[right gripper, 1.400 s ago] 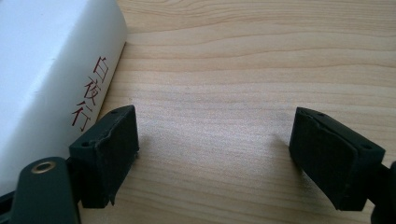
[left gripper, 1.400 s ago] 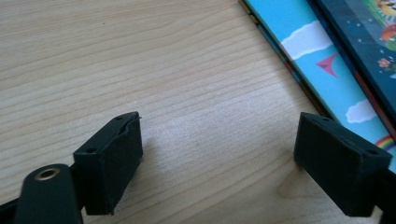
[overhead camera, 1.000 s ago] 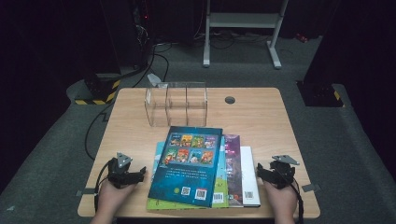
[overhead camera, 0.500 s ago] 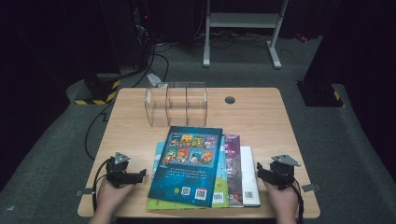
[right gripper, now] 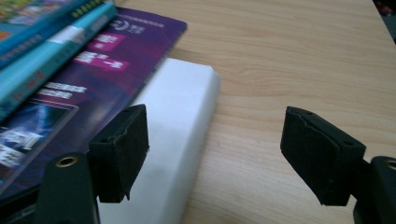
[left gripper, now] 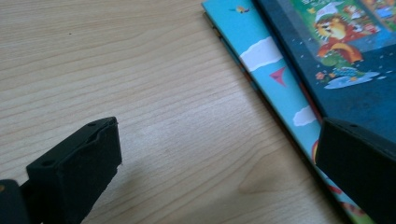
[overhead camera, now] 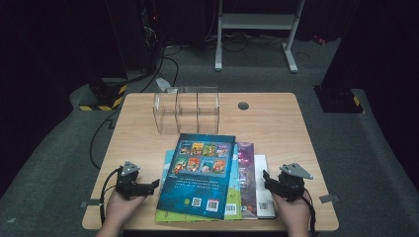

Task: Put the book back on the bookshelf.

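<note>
The white book [right gripper: 180, 140] is mostly covered by the stack [overhead camera: 207, 173]; both the left gripper [overhead camera: 148, 187] and the right gripper [overhead camera: 269, 180] are held agape, the right's jaws having just been closing on nothing.

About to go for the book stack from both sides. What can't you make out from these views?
- Lower books: covers hidden under the dark blue top book, high view.
- White book: its full cover, behind the purple one and the jaw, right gripper view.
- Clear organizer: contents too faint, high view.
- Book titles: too small, every view.
</note>
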### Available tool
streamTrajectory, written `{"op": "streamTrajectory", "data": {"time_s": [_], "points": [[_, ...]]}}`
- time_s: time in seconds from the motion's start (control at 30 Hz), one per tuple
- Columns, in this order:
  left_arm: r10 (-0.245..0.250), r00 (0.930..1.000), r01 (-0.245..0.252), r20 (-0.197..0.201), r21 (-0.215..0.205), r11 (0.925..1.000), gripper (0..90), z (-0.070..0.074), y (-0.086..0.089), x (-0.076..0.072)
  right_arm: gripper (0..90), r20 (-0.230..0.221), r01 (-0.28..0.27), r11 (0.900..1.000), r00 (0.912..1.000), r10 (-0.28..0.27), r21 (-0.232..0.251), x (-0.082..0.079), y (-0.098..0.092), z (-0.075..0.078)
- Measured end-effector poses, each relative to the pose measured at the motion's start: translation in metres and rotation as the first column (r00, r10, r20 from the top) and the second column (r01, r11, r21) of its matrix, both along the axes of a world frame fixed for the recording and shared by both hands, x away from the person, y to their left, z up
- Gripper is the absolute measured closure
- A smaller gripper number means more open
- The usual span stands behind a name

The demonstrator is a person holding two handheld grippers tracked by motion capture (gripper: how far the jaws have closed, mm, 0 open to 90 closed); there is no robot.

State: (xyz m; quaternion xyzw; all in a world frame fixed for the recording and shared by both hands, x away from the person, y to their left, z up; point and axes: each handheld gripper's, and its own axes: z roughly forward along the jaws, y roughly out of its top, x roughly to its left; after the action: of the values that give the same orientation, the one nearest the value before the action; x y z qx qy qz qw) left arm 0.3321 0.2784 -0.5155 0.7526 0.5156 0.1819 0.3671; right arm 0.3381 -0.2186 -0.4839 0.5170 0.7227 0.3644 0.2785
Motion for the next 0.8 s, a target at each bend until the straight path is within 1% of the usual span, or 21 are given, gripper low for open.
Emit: {"op": "streamTrajectory", "data": {"time_s": [0.03, 0.07, 0.1, 0.13, 0.17, 0.23, 0.3, 0.37, 0.43, 0.47, 0.5, 0.53, 0.57, 0.6, 0.63, 0.67, 0.7, 0.77, 0.8], "points": [[0.005, 1.0, -0.005, 0.003, -0.007, 1.0, 1.6, 0.001, -0.001, 0.0, 23.4, 0.007, -0.011, 1.0, 0.9999, 0.011, 0.001, -0.001, 0.002, 0.001], [0.002, 1.0, -0.002, 0.007, -0.024, 0.9997, 2.1, 0.003, -0.001, 0.0, 23.5, 0.014, -0.024, 1.0, 0.9996, 0.024, 0.001, -0.001, 0.003, 0.002], [0.002, 1.0, -0.002, 0.007, -0.024, 0.9997, 2.4, 0.003, -0.001, 0.0, 23.5, 0.014, -0.024, 1.0, 0.9996, 0.024, 0.001, -0.001, 0.003, 0.002], [-0.003, 0.9998, 0.004, 0.019, -0.038, 0.9993, 2.5, 0.007, -0.005, 0.001, 23.4, 0.023, -0.038, 0.999, 0.999, 0.038, 0.002, -0.003, 0.007, 0.004], [-0.006, 0.9996, 0.007, 0.028, -0.042, 0.9991, 2.6, 0.009, -0.008, 0.001, 23.4, 0.027, -0.045, 0.999, 0.9986, 0.045, 0.001, -0.004, 0.009, 0.004], [-0.016, 0.9995, 0.018, 0.028, -0.051, 0.9985, 2.6, 0.013, -0.013, 0.002, 23.4, 0.025, -0.058, 0.998, 0.998, 0.058, 0.004, -0.004, 0.012, 0.005], [-0.024, 0.9992, 0.026, 0.031, -0.05, 0.9984, 2.6, 0.016, -0.016, 0.003, 23.5, 0.024, -0.065, 0.998, 0.9976, 0.065, 0.01, -0.005, 0.012, 0.005], [-0.037, 0.9986, 0.038, 0.037, -0.028, 0.9989, 2.5, 0.021, -0.022, 0.005, 23.5, 0.026, -0.082, 0.997, 0.9964, 0.081, 0.015, -0.005, 0.015, 0.006], [-0.046, 0.9982, 0.047, 0.037, -0.037, 0.9982, 2.7, 0.027, -0.03, 0.009, 23.5, 0.031, -0.099, 0.995, 0.9947, 0.098, 0.02, -0.007, 0.017, 0.008], [-0.049, 0.9977, 0.051, 0.046, -0.041, 0.9979, 3.1, 0.029, -0.033, 0.011, 23.6, 0.033, -0.105, 0.994, 0.994, 0.104, 0.027, -0.008, 0.019, 0.01], [-0.049, 0.9977, 0.051, 0.046, -0.041, 0.9979, 3.2, 0.029, -0.033, 0.011, 23.7, 0.033, -0.112, 0.993, 0.9933, 0.111, 0.03, -0.009, 0.02, 0.011], [-0.055, 0.9974, 0.057, 0.046, -0.049, 0.9971, 3.3, 0.03, -0.037, 0.013, 23.6, 0.035, -0.117, 0.993, 0.9926, 0.116, 0.031, -0.009, 0.021, 0.012], [-0.07, 0.9959, 0.073, 0.058, -0.064, 0.9952, 3.3, 0.032, -0.045, 0.014, 23.7, 0.038, -0.126, 0.992, 0.9914, 0.125, 0.03, -0.01, 0.023, 0.013], [-0.079, 0.9948, 0.084, 0.064, -0.074, 0.9937, 3.5, 0.031, -0.049, 0.015, 23.6, 0.04, -0.133, 0.991, 0.9906, 0.131, 0.035, -0.011, 0.025, 0.014], [-0.079, 0.9948, 0.084, 0.064, -0.074, 0.9937, 4.1, 0.031, -0.049, 0.015, 23.6, 0.04, -0.133, 0.991, 0.9906, 0.131, 0.035, -0.011, 0.025, 0.014], [-0.088, 0.9941, 0.094, 0.064, -0.087, 0.9918, 4.4, 0.03, -0.052, 0.014, 23.5, 0.044, -0.148, 0.988, 0.9883, 0.146, 0.043, -0.013, 0.029, 0.016], [-0.106, 0.9914, 0.112, 0.077, -0.087, 0.9898, 4.5, 0.026, -0.056, 0.013, 23.4, 0.047, -0.158, 0.986, 0.9866, 0.156, 0.044, -0.014, 0.031, 0.017], [-0.114, 0.9905, 0.121, 0.077, -0.092, 0.9885, 5.4, 0.023, -0.057, 0.012, 23.5, 0.05, -0.164, 0.986, 0.9856, 0.162, 0.042, -0.016, 0.033, 0.017], [-0.122, 0.99, 0.129, 0.07, -0.095, 0.9872, 5.4, 0.021, -0.058, 0.012, 23.4, 0.054, -0.176, 0.984, 0.9832, 0.174, 0.034, -0.016, 0.036, 0.018]]}}
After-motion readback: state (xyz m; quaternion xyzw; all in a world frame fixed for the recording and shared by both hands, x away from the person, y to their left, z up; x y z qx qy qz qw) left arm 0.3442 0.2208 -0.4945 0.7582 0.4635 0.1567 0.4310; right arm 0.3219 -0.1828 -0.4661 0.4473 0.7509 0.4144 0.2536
